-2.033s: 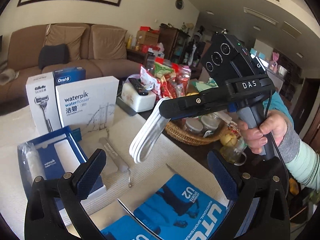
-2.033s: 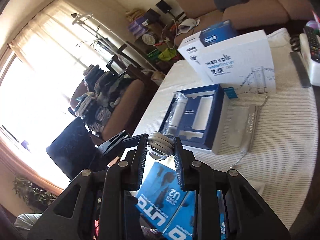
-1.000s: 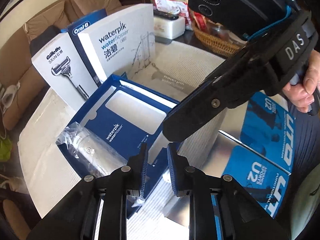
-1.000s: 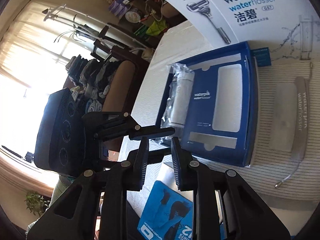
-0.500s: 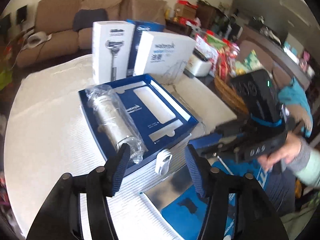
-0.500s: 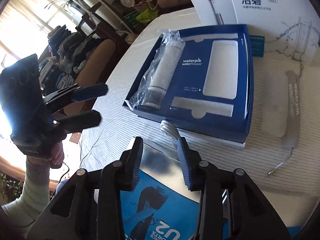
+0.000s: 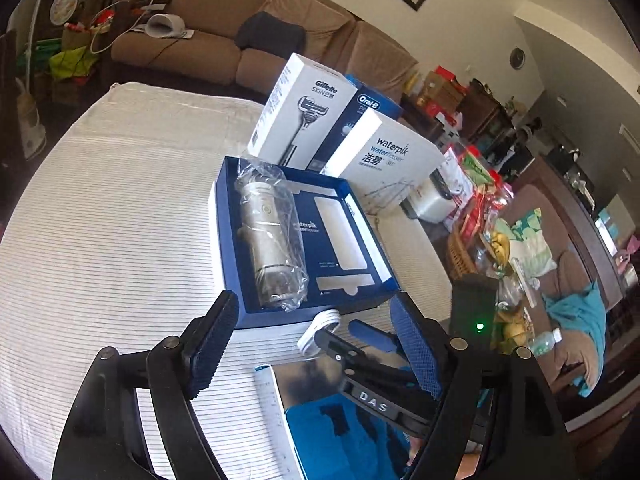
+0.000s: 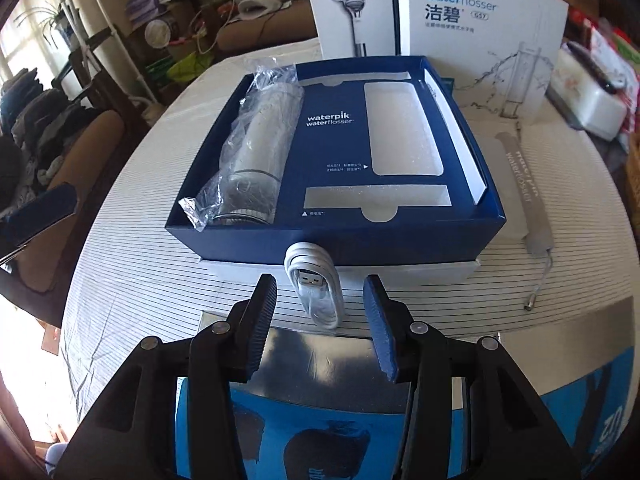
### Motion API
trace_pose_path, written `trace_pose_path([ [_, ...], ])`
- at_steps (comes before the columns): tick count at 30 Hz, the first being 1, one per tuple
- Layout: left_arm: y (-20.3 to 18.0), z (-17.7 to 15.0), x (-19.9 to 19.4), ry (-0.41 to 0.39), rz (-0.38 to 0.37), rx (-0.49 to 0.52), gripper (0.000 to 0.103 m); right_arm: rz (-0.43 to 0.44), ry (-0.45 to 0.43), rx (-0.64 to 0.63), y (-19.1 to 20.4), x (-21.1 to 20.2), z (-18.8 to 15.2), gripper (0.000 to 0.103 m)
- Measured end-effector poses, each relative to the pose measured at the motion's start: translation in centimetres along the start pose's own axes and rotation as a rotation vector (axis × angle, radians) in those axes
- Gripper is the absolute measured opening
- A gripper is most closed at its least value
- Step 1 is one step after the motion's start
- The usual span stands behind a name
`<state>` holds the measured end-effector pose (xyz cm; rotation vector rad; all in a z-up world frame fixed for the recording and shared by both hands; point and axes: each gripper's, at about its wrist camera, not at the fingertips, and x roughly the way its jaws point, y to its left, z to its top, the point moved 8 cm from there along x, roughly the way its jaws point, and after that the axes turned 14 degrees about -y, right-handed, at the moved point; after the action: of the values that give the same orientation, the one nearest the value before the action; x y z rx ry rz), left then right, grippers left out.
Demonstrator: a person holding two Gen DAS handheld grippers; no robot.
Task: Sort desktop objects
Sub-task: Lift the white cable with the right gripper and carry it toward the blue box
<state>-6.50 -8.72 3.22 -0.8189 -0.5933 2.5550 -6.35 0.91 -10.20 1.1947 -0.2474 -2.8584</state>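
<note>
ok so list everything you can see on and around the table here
blue tray box: 1, navy, mid-table
bagged flosser: 1, white, tray's left slot
coiled USB cable: 1, white, on the cloth before the tray
Waterpik box: 1, white, upright behind the tray
Gillette box: 1, white, upright behind the tray
grey pouch: 1, right of the tray
left hand-held gripper: open, empty
right hand-held gripper: jaws just opened, cable between them, untouched

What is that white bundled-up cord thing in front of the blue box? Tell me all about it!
The white cable is a smooth plastic cord folded into a tight, flat bundle, with a silver USB plug showing at its middle. It lies on the striped cloth, its far end against the blue box. The right gripper has just been opening; its pads flank the cable without touching.
</note>
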Motion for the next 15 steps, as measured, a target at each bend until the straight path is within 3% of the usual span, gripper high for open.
trace_pose_path([
  [4,0.4,-0.2,-0.3,-0.001,-0.027,-0.015,0.08,-0.074,-0.012,-0.069,0.0,0.0,-0.3,0.043],
  [8,1.2,-0.5,-0.4,0.002,-0.039,-0.028,0.08,-0.082,0.01,-0.082,0.4,0.6,-0.6,0.042],
  [9,1.4,-0.6,-0.4,0.003,-0.042,-0.032,0.08,-0.082,0.015,-0.085,0.5,0.8,-0.7,0.039],
  [10,1.5,-0.7,-0.4,0.004,-0.043,-0.035,0.08,-0.074,0.014,-0.087,0.7,0.9,-0.8,0.026],
  [11,1.7,-0.8,-0.4,0.005,-0.045,-0.037,0.08,-0.071,0.008,-0.089,0.8,0.9,-0.8,0.021],
  [15,1.9,-1.4,-0.3,0.02,-0.044,-0.029,0.08,-0.044,-0.008,-0.058,0.7,0.7,-0.8,0.015],
])
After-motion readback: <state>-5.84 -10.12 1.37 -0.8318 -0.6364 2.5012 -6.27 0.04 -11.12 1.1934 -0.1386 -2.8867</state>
